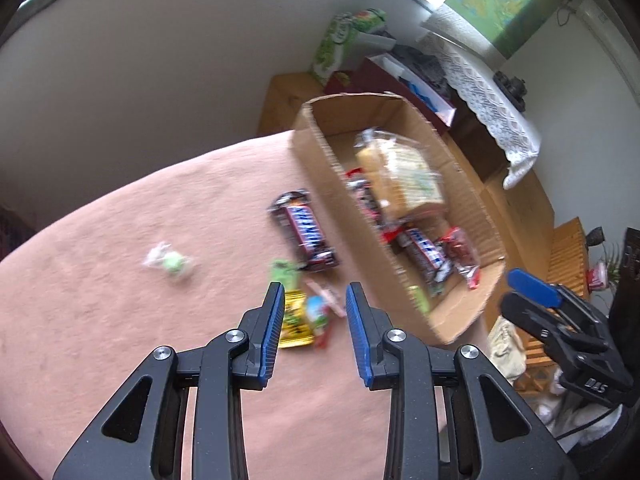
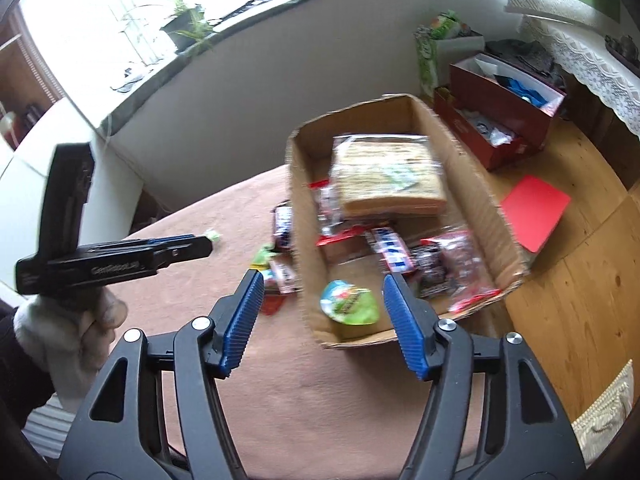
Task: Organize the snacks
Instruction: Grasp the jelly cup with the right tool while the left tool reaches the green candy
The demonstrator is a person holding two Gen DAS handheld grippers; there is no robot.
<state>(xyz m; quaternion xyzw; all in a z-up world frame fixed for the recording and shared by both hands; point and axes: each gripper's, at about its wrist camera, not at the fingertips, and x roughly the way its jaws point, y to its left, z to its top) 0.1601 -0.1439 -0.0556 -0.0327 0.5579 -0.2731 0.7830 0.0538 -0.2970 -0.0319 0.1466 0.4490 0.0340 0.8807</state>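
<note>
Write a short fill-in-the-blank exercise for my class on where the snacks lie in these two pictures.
1. The green-lidded cup lies inside the cardboard ____.
2. The dark chocolate bar lies on the ____ cloth, outside the box.
3. The small green candy lies ____ the box.
4. The large bagged pack lies ____ the box.

Missing words: box; pink; outside; inside

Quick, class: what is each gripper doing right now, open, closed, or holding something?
Left gripper: open, holding nothing, over loose snacks on the pink cloth.
Right gripper: open, holding nothing; a green-lidded cup lies in the cardboard box beyond it.
</note>
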